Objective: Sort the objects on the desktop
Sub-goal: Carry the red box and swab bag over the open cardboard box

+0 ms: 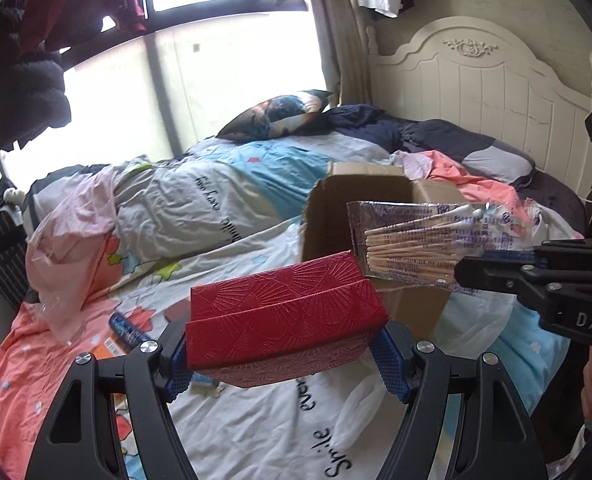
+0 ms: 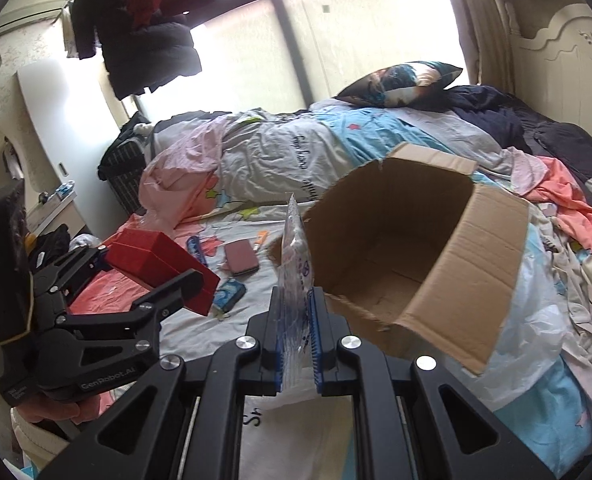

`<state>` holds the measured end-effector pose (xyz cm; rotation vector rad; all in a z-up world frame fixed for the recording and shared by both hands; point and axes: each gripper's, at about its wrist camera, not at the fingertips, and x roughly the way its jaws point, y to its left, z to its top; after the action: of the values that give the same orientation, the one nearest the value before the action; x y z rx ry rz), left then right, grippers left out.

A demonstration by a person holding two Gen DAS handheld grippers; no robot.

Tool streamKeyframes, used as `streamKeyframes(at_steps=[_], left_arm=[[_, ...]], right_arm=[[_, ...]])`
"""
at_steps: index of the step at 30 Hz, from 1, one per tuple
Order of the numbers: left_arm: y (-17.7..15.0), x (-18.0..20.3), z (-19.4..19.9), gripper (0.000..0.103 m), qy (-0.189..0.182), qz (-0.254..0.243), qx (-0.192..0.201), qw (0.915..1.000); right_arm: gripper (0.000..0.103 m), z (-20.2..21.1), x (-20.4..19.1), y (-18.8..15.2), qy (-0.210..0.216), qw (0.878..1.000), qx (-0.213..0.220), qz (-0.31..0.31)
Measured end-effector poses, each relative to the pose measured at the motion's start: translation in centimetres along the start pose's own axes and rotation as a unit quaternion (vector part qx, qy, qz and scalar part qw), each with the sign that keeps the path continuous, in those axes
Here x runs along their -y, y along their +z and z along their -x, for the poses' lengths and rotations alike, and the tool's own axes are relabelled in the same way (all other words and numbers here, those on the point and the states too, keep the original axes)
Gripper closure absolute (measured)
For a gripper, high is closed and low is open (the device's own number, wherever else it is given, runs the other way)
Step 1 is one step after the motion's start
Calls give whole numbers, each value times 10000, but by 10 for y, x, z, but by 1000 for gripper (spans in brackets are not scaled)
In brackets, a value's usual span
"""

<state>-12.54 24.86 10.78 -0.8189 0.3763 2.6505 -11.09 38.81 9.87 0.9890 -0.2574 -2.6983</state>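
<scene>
Cardboard box (image 2: 412,256): open, tipped toward you on the bed (image 1: 231,412), just beyond both your grippers.
Red box (image 1: 283,320): lidded, patterned; your left gripper (image 1: 285,356) has it clamped between its blue pads, jaws set wide, lifted off the covers.
Cotton swab packet (image 1: 428,240): flat clear bag; your right gripper (image 2: 296,344) pinches one end, jaws nearly together, packet hanging at the cardboard box's mouth.
Loose items: pink case (image 2: 241,257) and blue pack (image 2: 228,294) lie on the bed left of the cardboard box.
</scene>
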Motion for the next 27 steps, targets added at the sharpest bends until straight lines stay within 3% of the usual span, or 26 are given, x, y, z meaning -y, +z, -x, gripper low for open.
streamKeyframes(at_steps=[11,27], left_arm=[[22,41,-27,27,-285,-213,1,9994],[35,59,-55,27,-524,-273,-38,9982]], right_arm=[[92,-2,36,5,-400,9991,-115,-87],[92,-20,55,13,-697,9972,-282,57]])
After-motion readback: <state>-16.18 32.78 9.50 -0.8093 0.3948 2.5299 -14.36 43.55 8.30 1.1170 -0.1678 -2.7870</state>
